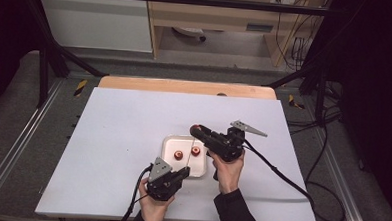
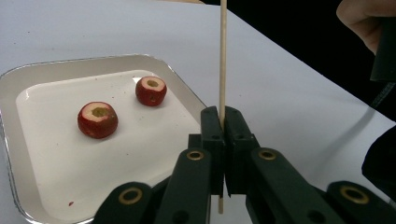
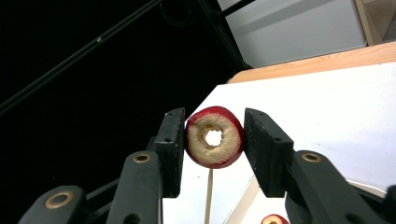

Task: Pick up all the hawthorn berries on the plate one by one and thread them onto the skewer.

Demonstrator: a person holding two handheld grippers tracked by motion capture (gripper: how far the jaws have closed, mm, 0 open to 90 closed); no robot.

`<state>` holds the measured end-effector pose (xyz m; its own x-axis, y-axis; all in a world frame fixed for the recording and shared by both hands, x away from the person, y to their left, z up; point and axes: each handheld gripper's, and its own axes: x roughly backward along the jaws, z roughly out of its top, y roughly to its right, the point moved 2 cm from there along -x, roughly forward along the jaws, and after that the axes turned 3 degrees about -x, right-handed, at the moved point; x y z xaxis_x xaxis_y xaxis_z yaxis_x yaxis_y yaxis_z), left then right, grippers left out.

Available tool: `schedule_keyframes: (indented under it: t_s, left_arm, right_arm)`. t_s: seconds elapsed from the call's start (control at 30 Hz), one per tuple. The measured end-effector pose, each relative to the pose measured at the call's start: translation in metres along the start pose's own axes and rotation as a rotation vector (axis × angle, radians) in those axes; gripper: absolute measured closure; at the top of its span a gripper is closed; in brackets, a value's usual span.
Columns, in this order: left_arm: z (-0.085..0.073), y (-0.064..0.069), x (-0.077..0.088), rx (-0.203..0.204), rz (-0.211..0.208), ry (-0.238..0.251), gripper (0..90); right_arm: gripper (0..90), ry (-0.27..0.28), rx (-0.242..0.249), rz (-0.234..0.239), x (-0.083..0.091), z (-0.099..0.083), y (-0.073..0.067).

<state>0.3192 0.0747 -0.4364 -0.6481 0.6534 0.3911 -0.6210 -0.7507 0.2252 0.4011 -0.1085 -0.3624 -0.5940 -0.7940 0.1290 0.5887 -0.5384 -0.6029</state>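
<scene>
Red-skinned cored fruit piece (image 3: 215, 143) sits pinched in the right hand-held gripper (image 3: 214, 149), hole over the upright wooden skewer (image 2: 222, 60), ready for threading. Left hand-held gripper (image 2: 223, 135) clamps that skewer steady beside the white tray (image 2: 56, 70), where two more pieces (image 2: 97, 119) wait on the counter (image 1: 123, 127).

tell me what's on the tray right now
Two red cored fruit pieces sit apart on the white tray, cut faces up, with a few red crumbs. The left gripper covers the tray's near corner, so that part cannot be seen.
</scene>
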Motion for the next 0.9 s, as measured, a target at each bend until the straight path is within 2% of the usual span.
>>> schedule_keyframes:
  t_s: [0.03,0.1,0.17,0.27,0.3,0.4,0.5,0.6,0.73,0.9]
  left_arm:
    - [0.000,0.001,-0.001,0.015,-0.009,0.000,88.4]
    - [-0.001,0.001,-0.001,0.018,-0.009,0.001,88.4]
    - [-0.002,0.002,-0.002,0.046,-0.024,-0.001,88.5]
    - [-0.003,0.002,-0.001,0.059,-0.027,0.009,88.4]
    - [-0.002,0.002,0.000,0.040,-0.006,0.019,88.5]
    - [-0.002,0.007,0.000,0.028,-0.011,0.019,88.5]
    - [-0.001,0.009,-0.001,0.034,-0.007,0.020,88.4]
    - [-0.002,0.008,-0.001,0.058,-0.011,0.020,88.5]
    - [-0.001,0.010,-0.002,0.079,-0.024,0.032,88.4]
    - [0.003,0.008,0.000,0.101,0.004,0.040,88.1]
  right_arm:
    - [60.3,0.005,0.002,-0.001,0.000,0.000,-0.001]
    - [60.3,0.014,0.007,0.003,0.001,-0.002,-0.002]
    - [60.2,0.019,0.027,0.003,0.001,-0.003,-0.002]
    - [60.3,0.024,0.043,-0.003,0.002,-0.005,-0.003]
    - [60.3,0.028,0.050,-0.006,0.003,-0.005,-0.003]
    - [60.3,0.042,0.055,-0.006,0.003,-0.006,-0.003]
    - [60.3,0.049,0.046,-0.006,0.001,-0.010,-0.004]
    - [60.3,0.054,0.049,-0.005,-0.001,-0.012,-0.003]
    - [60.3,0.052,0.050,-0.008,0.001,-0.012,-0.005]
    - [60.4,0.005,0.054,-0.010,-0.004,-0.022,-0.004]
